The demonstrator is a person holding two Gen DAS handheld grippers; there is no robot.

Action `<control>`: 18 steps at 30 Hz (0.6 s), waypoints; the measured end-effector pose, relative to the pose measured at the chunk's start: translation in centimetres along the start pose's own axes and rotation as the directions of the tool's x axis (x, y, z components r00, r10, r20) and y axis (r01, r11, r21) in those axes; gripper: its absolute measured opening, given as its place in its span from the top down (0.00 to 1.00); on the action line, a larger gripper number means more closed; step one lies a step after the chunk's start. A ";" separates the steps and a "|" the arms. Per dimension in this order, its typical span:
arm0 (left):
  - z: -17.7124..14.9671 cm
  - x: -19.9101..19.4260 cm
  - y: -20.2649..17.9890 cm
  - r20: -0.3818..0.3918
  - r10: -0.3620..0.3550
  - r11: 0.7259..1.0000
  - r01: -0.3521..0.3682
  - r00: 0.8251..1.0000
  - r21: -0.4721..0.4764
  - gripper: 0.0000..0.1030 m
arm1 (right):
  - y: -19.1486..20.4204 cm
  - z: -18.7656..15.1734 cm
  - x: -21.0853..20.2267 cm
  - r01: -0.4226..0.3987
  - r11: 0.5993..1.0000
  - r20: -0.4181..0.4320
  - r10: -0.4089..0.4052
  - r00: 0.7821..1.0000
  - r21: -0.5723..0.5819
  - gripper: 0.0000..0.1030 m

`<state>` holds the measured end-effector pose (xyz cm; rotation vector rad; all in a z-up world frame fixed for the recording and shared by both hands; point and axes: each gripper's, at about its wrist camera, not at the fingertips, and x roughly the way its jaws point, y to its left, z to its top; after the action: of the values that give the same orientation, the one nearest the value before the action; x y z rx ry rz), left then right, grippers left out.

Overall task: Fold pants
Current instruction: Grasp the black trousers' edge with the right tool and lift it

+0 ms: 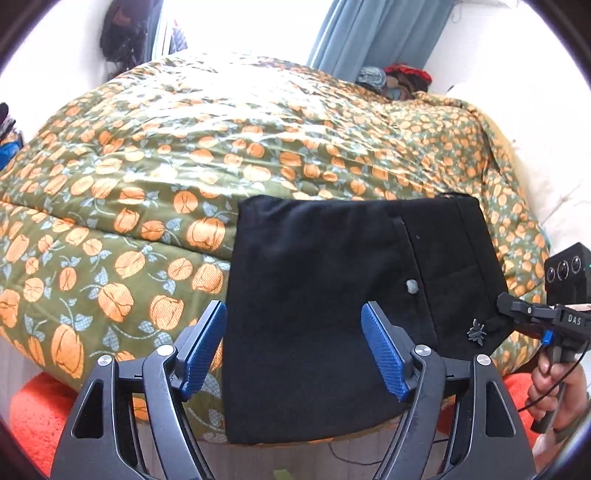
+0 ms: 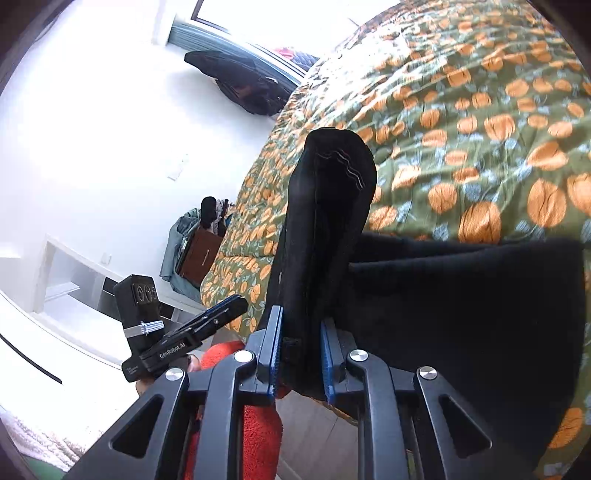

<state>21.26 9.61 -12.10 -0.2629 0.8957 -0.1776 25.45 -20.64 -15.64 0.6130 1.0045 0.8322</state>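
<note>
Black pants [image 1: 332, 288] lie folded into a rectangle on the near edge of a bed, with a pocket seam and a small grey button on the right part. My left gripper [image 1: 295, 350] is open and empty, its blue pads on either side of the pants' lower left part, just above the cloth. My right gripper [image 2: 301, 354] is shut on a bunched edge of the pants [image 2: 328, 206], which stands up between its blue pads. The right gripper also shows in the left wrist view [image 1: 509, 306] at the pants' right corner. The left gripper also shows in the right wrist view [image 2: 225, 310], at the left.
The bed carries a green quilt with orange flowers [image 1: 184, 155]. An orange rug [image 1: 33, 410] lies on the floor by the bed's near edge. A blue curtain [image 1: 369, 33] and a pile of clothes [image 1: 395, 79] are at the far side. White wall and shelving [image 2: 66, 273] stand left of the bed.
</note>
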 end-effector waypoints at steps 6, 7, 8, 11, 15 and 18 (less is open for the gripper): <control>-0.8 0.2 -0.8 -0.017 -0.018 1.000 0.018 1.000 0.012 0.25 | -3.4 -1.2 -5.9 0.050 0.996 0.047 -0.053 0.997 0.068 0.82; -1.1 0.4 -1.2 -0.025 -0.013 1.000 0.014 1.000 0.028 0.25 | -4.3 -1.8 -6.7 0.065 0.994 0.050 -0.070 0.996 0.086 0.82; -1.4 0.6 -1.6 -0.031 -0.008 0.999 0.009 0.999 0.048 0.25 | -5.4 -2.2 -7.6 0.075 0.991 0.055 -0.082 0.995 0.113 0.83; -2.2 1.3 -2.9 -0.050 0.004 0.995 0.001 0.999 0.099 0.25 | -8.4 -3.6 -9.5 0.092 0.976 0.067 -0.107 0.992 0.200 0.83; -3.2 2.5 -4.9 -0.081 0.018 0.988 -0.005 0.997 0.157 0.25 | -11.9 -5.5 -9.9 0.121 0.957 0.054 -0.140 0.989 0.263 0.84; -4.4 4.3 -6.1 -0.117 0.062 0.975 -0.035 0.991 0.219 0.25 | -12.8 -6.2 -9.1 0.176 0.950 0.035 -0.191 0.981 0.257 0.84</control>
<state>20.19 2.06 -16.09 -0.0265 0.9958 -0.2461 21.25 -34.79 -23.81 0.7441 1.1045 0.5216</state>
